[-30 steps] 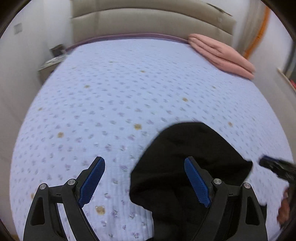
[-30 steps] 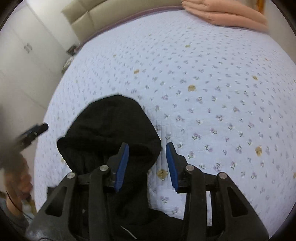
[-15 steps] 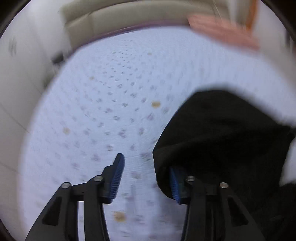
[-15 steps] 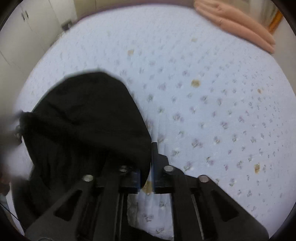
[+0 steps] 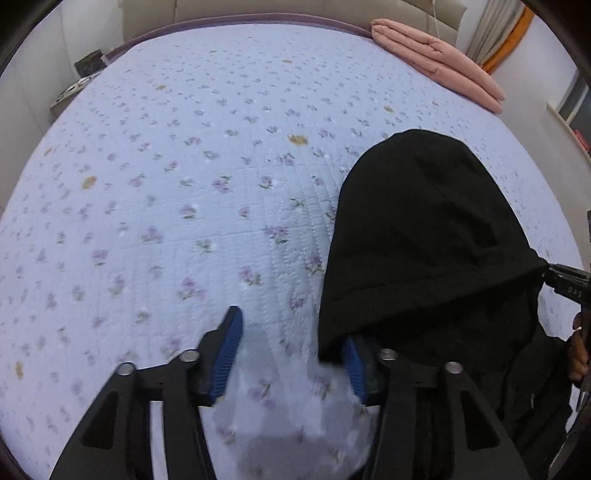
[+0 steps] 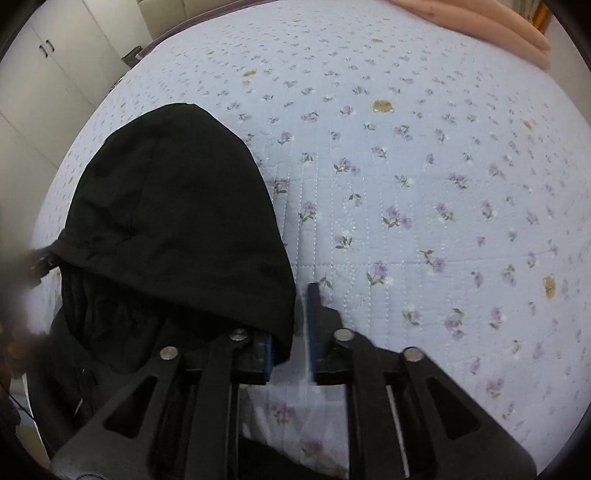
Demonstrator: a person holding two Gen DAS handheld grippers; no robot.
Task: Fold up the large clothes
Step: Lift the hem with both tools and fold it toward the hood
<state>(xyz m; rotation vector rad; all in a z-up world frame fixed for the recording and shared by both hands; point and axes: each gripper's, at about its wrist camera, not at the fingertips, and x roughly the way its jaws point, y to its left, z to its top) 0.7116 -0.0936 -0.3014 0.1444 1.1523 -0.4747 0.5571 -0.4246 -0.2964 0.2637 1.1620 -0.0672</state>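
Observation:
A black hooded garment [image 5: 424,236] lies at the near edge of the bed, hood spread flat on the floral quilt [image 5: 207,192]. My left gripper [image 5: 291,358] hangs low over the quilt. Its jaws are opening: the hood's left rim drapes over the right pad [image 5: 352,365], and only quilt shows in the gap. My right gripper [image 6: 290,343] is at the hood's [image 6: 177,221] other rim. Its jaws are opening too. The black edge hangs between them against the left pad [image 6: 266,356], and a light slit separates it from the right pad. The garment's body is hidden below the frames.
A folded pink blanket [image 5: 439,62] lies at the far right corner by the beige headboard [image 5: 258,7]. A nightstand [image 5: 85,70] stands at the far left and white cupboards [image 6: 44,74] line that wall. A hand [image 5: 580,350] holds the right gripper's handle.
Both grippers have sunk toward the bed at the hood's two sides. The left jaws narrowed from wide apart. The right jaws closed at the hood's edge, then parted slightly.

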